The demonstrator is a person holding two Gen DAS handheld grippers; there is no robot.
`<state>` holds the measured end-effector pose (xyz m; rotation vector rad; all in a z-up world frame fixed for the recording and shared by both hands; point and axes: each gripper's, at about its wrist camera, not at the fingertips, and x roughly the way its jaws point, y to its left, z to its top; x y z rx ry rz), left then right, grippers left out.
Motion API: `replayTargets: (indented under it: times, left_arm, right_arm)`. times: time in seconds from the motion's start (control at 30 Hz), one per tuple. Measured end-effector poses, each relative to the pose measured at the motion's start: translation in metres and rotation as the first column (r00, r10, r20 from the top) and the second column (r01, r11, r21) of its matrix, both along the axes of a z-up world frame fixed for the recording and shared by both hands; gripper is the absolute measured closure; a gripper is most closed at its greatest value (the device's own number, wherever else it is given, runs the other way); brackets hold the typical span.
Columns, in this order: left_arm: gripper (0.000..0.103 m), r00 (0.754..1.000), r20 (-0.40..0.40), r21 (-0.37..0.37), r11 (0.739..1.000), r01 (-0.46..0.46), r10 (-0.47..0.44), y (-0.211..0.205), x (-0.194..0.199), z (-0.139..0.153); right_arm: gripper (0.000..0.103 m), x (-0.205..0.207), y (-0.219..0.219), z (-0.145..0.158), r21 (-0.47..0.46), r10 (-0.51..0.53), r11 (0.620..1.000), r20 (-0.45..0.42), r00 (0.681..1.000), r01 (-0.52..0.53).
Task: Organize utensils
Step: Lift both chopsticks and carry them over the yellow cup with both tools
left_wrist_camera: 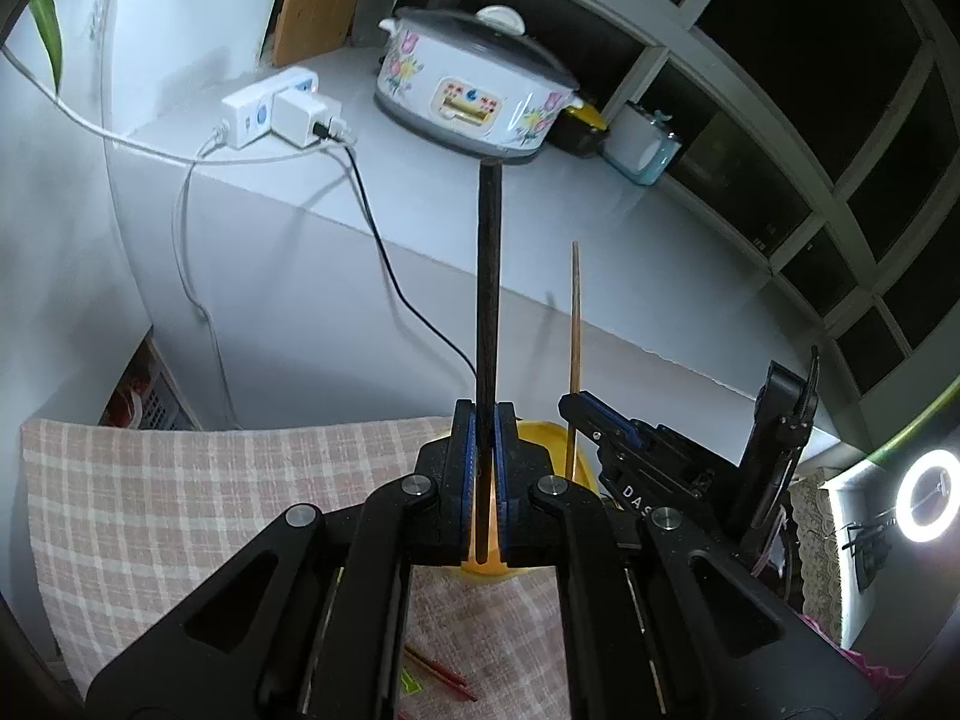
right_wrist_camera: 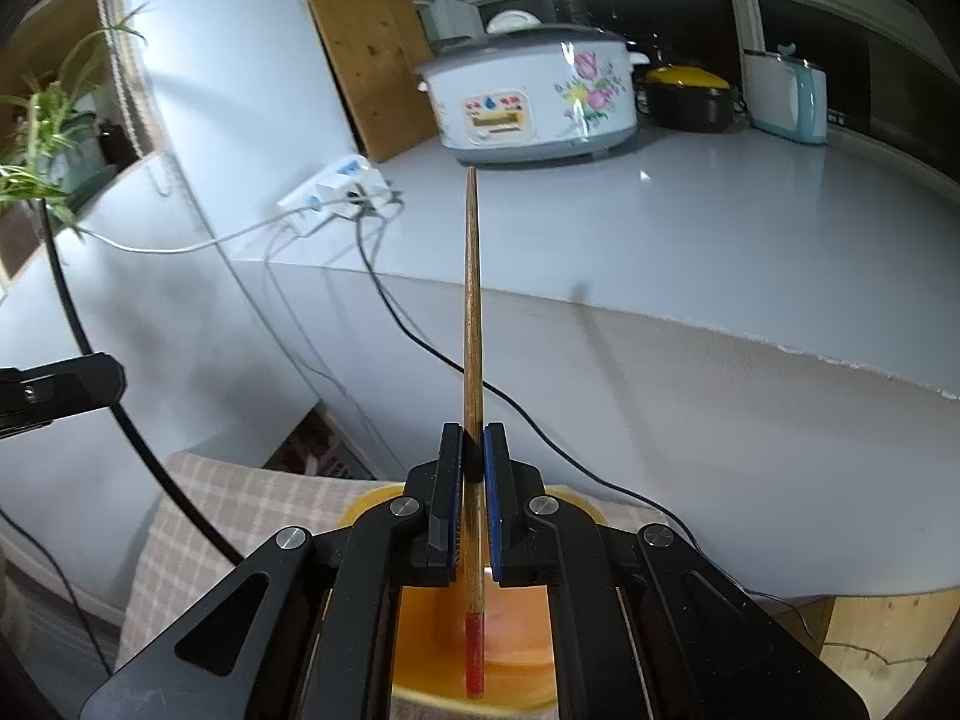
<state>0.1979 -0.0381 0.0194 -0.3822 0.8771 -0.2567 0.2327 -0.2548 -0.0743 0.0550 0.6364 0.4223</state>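
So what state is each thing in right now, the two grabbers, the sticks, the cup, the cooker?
Left gripper: shut on dark chopstick.
Dark chopstick: clamped, pointing forward, off the table.
Right gripper: shut on wooden chopstick.
Wooden chopstick: clamped, red end toward the camera.
Yellow cup: upright on the checked cloth, below both grippers.
Cooker: lid on.
Power strip: charger plugged in.

Your 2 wrist cameras ride close behind their fingers, both angled down, facing the white counter [left_wrist_camera: 630,228], both catching the floral cooker [left_wrist_camera: 474,96] and yellow bowl [right_wrist_camera: 372,504]
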Motion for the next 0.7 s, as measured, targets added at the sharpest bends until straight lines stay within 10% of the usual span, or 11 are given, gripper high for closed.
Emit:
replayTargets:
  times: [0.7]
  left_arm:
    - [0.1, 0.992, -0.102, 0.017, 0.997, 0.077, -0.075, -0.028, 0.023, -0.05]
  right_arm:
    - [0.098, 0.003, -0.005, -0.027, -0.064, 0.025, 0.997, -0.079, 0.997, -0.03]
